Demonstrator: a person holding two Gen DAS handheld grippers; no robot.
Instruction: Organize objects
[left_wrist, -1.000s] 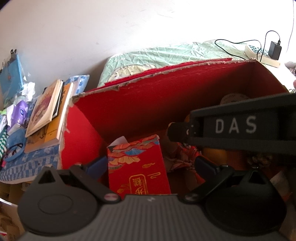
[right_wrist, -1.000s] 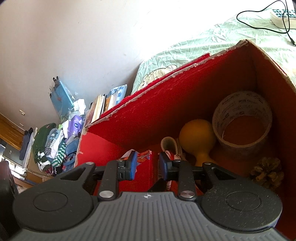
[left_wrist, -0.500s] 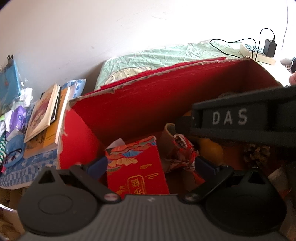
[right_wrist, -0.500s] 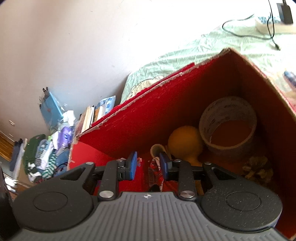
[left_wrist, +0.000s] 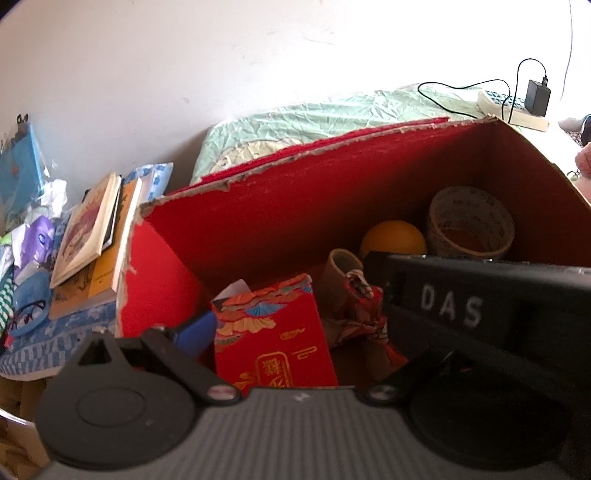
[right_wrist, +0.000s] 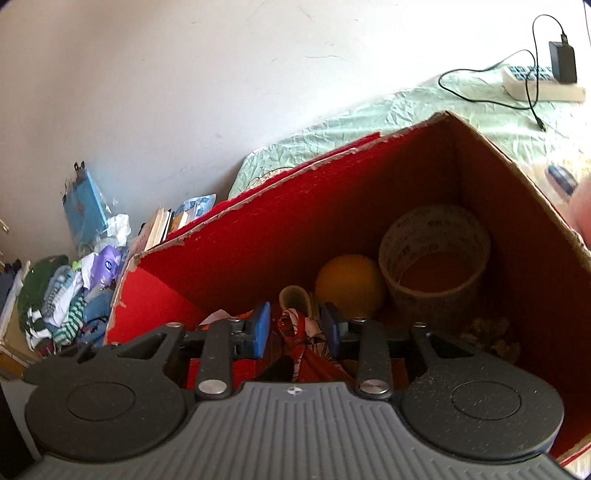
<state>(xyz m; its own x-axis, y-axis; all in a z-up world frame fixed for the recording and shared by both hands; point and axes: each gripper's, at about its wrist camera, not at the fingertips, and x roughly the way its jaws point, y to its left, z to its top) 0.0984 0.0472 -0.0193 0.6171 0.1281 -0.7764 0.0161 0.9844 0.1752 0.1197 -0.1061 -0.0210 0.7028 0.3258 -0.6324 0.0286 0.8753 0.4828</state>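
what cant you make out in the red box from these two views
- Left gripper: its right finger is hidden behind the right gripper's body in the left wrist view.
- Red packet: its lower part is cut off by the gripper body, left wrist view.
- Pine cone: dark and blurred, right wrist view.
- Tape roll: print too small to read.

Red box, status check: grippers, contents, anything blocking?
Left gripper open around the red packet. Right gripper open astride the patterned cloth bundle, over the red box. Tape roll, yellow ball behind; nothing blocking.

The red box (right_wrist: 369, 206) holds one tape roll (right_wrist: 436, 254), one orange ball (right_wrist: 349, 282), one pinecone (right_wrist: 491, 332).
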